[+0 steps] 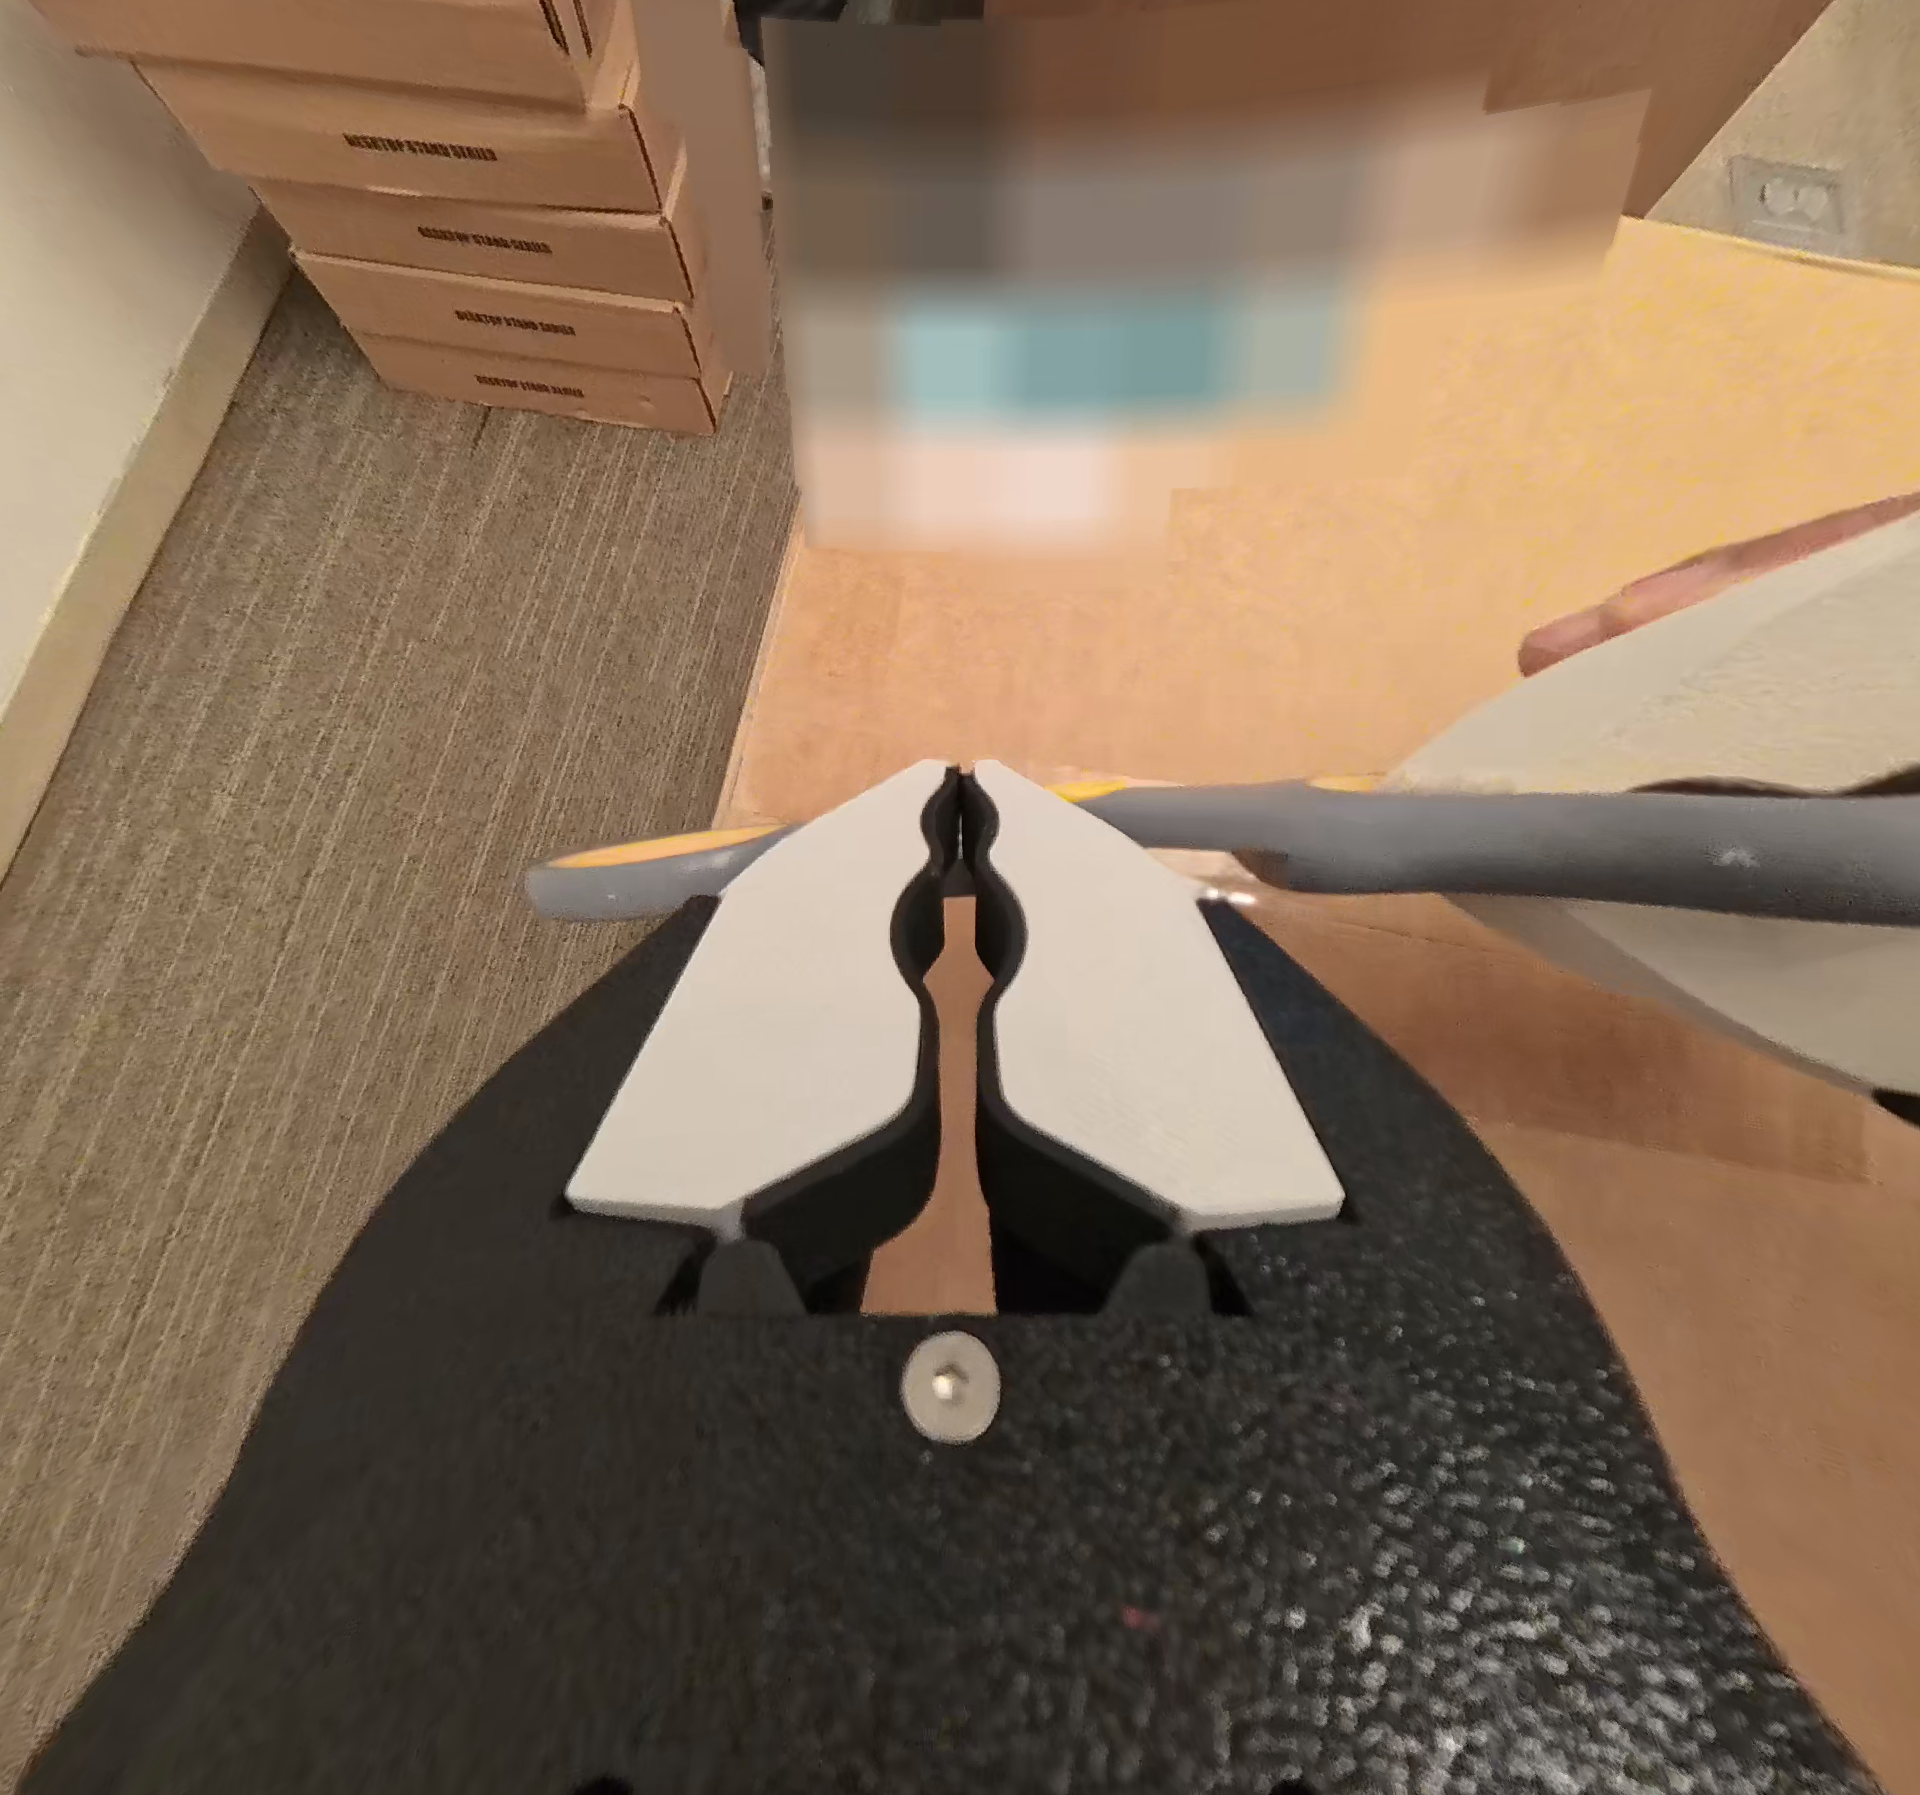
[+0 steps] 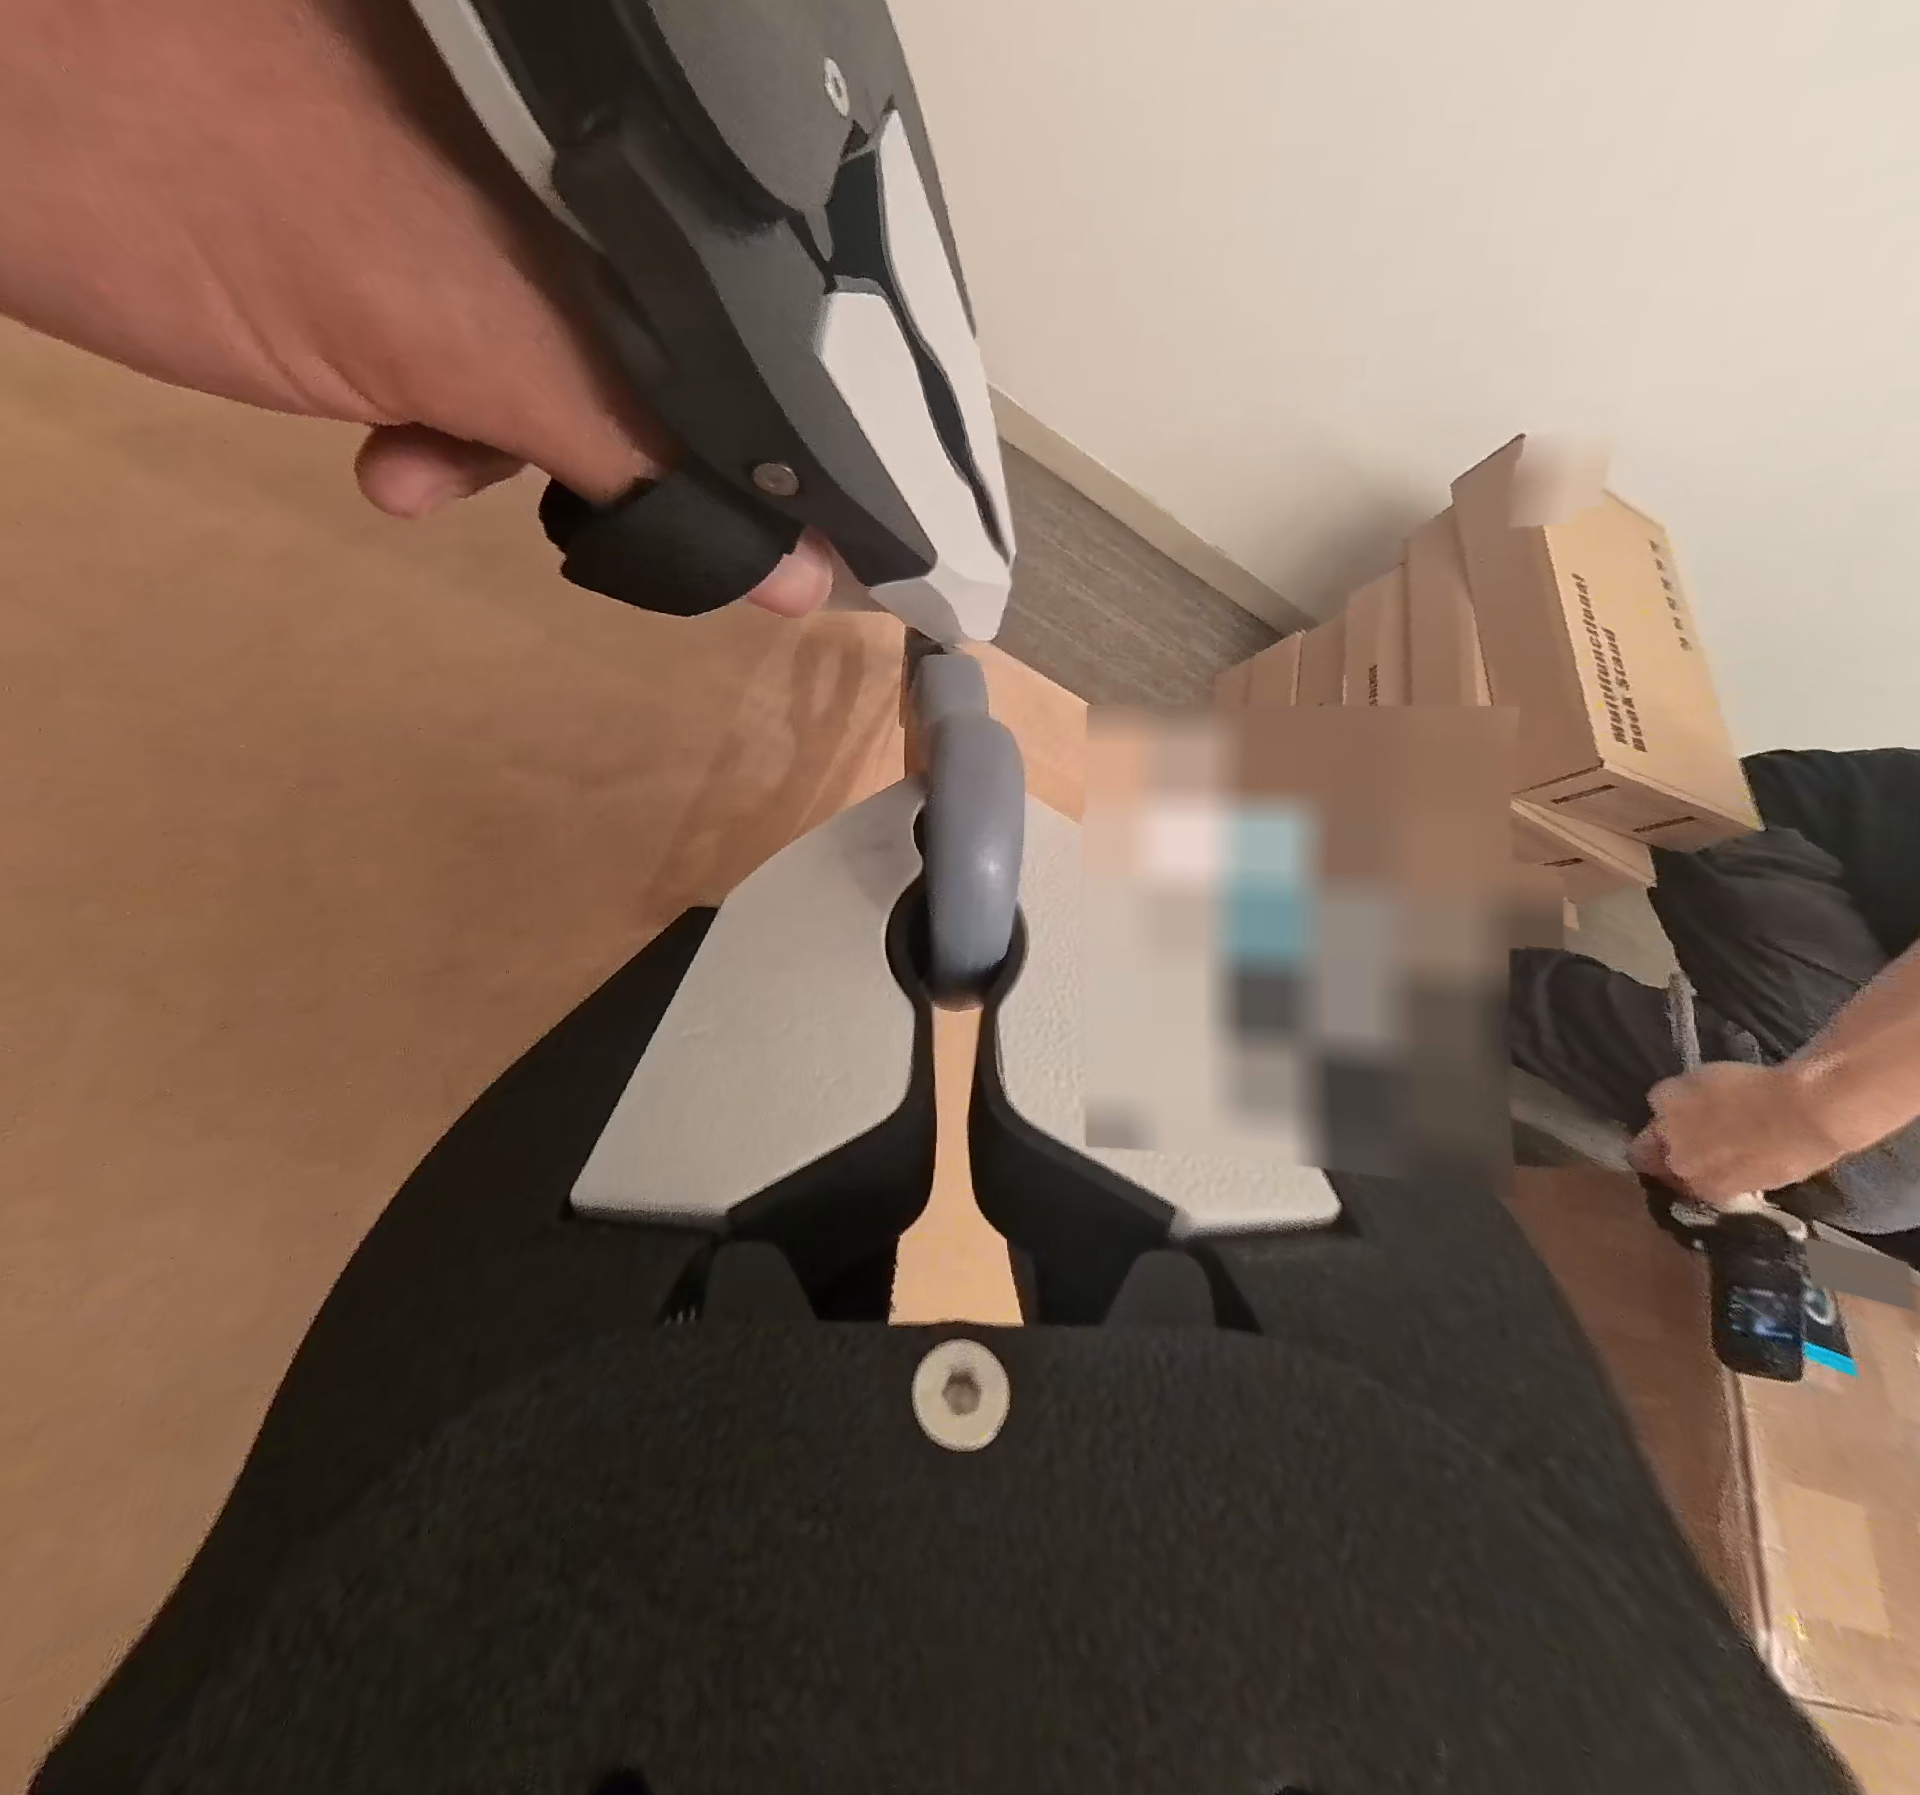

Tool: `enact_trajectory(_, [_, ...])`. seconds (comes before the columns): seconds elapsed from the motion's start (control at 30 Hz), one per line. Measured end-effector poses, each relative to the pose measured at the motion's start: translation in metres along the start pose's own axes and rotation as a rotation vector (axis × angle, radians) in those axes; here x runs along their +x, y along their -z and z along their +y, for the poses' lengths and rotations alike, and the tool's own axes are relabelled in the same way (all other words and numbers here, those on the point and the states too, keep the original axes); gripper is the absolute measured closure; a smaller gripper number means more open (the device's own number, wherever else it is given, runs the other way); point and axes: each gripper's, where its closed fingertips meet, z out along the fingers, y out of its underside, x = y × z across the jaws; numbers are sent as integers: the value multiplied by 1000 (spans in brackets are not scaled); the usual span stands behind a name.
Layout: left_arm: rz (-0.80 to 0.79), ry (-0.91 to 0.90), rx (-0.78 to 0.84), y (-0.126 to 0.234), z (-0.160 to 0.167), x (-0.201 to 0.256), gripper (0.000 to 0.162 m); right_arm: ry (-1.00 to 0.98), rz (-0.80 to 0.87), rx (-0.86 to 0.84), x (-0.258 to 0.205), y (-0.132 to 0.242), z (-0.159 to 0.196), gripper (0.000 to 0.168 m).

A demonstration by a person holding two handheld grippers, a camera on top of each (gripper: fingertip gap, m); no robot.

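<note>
Grey-and-yellow handled tool (image 1: 1351,815) sat pinched in both our grippers — left gripper (image 1: 961,781) clamped near its end, right gripper (image 2: 966,914) closed around its handle — above cardboard boxes (image 1: 1299,623).

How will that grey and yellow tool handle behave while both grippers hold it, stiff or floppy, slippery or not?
Probably stiff: the tool handle spans straight between the left hand-held gripper and the right hand-held gripper without sagging. Its matte grey surface looks rubbery, so likely not slippery. Its rounded section sits in the right gripper's notch, so it might twist if the grip loosens.
</note>
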Motion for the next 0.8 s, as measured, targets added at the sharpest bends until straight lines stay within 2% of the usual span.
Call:
enact_trajectory(0.17, [3,-4,-28,1,13,8,162,9,-36,-27,-16,4,12,168])
enact_trajectory(0.3, [-27,-6,-16,0,12,9,162,-47,-41,-32,-17,5,14,168])
enact_trajectory(0.63, [-26,3,-54,-1,20,16,162,6,-60,-72,-23,9,24,168])
enact_trajectory(0.8, [-13,13,-70,-2,22,25,162,-30,-77,-81,-27,16,30,168])
